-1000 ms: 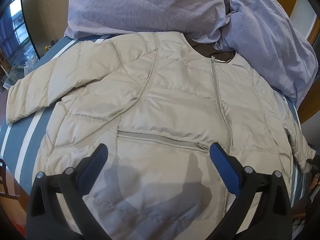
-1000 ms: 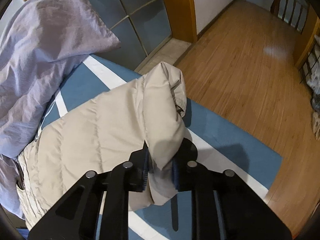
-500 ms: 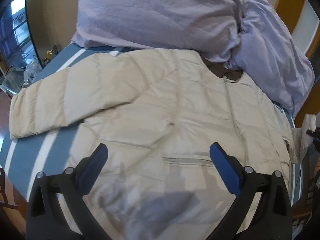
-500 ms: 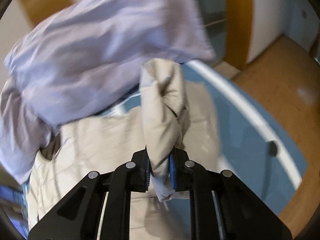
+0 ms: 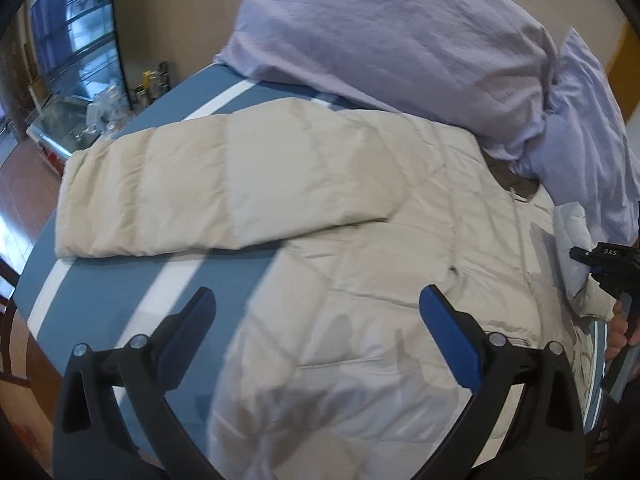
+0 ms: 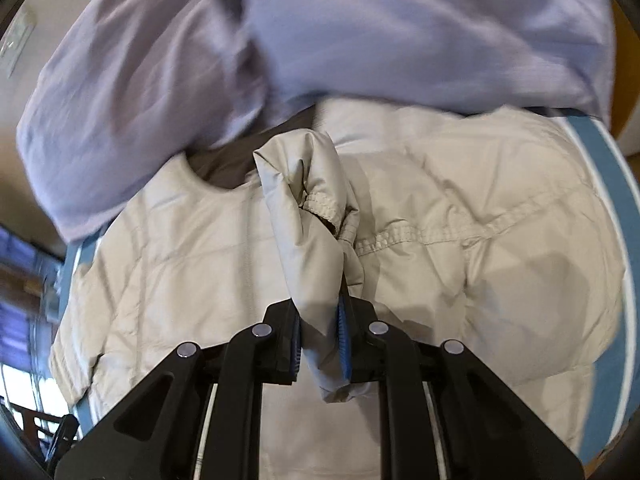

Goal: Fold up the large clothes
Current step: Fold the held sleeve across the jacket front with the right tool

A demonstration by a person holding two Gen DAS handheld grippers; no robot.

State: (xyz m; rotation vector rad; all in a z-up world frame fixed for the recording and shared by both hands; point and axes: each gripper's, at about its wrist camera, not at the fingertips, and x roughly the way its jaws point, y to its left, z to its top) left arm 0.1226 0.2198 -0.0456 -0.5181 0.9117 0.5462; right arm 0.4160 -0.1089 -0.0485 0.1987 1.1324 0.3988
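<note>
A beige puffer jacket [image 5: 380, 280] lies front up on the bed, one sleeve [image 5: 208, 200] stretched out flat to the left. My left gripper [image 5: 316, 320] hovers open above the jacket's lower left part, nothing between its blue pads. My right gripper [image 6: 320, 344] is shut on the cuff end of the other sleeve [image 6: 316, 216], which it holds up over the jacket's chest [image 6: 200, 264] near the dark collar lining. In the left wrist view the right gripper [image 5: 600, 260] and a hand show at the right edge with that sleeve.
The bed cover [image 5: 120, 296] is blue with white stripes. Two lilac pillows [image 5: 400, 32] lie against the wall just behind the collar. A glass cabinet with small items [image 5: 92, 112] stands past the bed's left edge, above a wooden floor.
My right gripper has swung the sleeve from beyond the bed's edge in over the jacket's chest, rolling as it went. My left gripper has slid left toward the outstretched sleeve.
</note>
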